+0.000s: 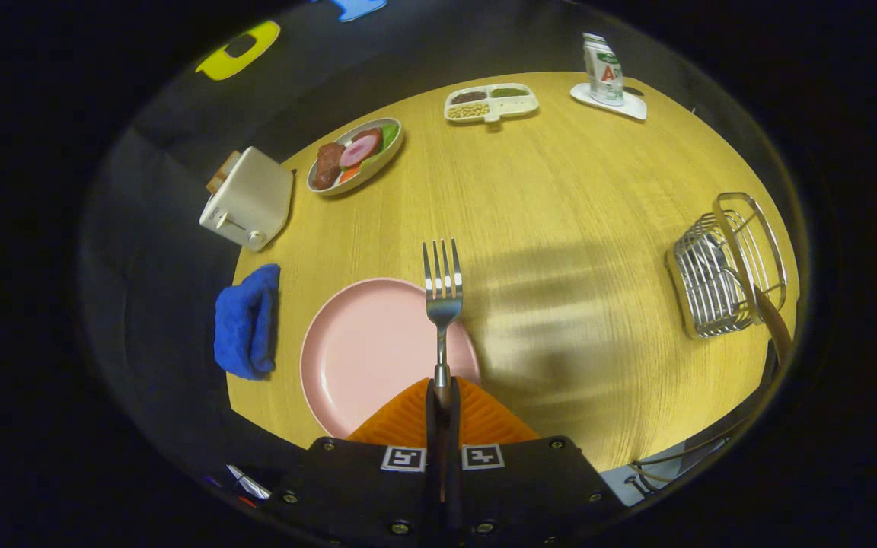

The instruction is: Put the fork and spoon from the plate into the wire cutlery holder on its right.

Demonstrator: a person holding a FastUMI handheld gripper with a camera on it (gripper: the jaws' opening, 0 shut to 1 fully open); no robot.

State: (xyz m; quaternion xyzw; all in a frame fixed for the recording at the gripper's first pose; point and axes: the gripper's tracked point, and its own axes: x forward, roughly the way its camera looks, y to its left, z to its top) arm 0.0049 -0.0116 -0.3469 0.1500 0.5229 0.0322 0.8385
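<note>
Bottom centre, gripper (442,396): fingers clenched on the fork's handle, both pressing it
Fork (442,293): handle end hidden between the fingers, tines pointing up the frame over the pink plate's (362,350) right rim
Spoon: can't spot it for sure; something long sticks out of the wire cutlery holder (724,270) at mid right, too warped to call
Surface: light wood table (560,190), dark booth wall behind
Left side: blue cloth (244,320), white toaster (248,198)
Upper part: dish of food (355,156), divided tray (492,101), carton (604,70) on a small white plate
</note>
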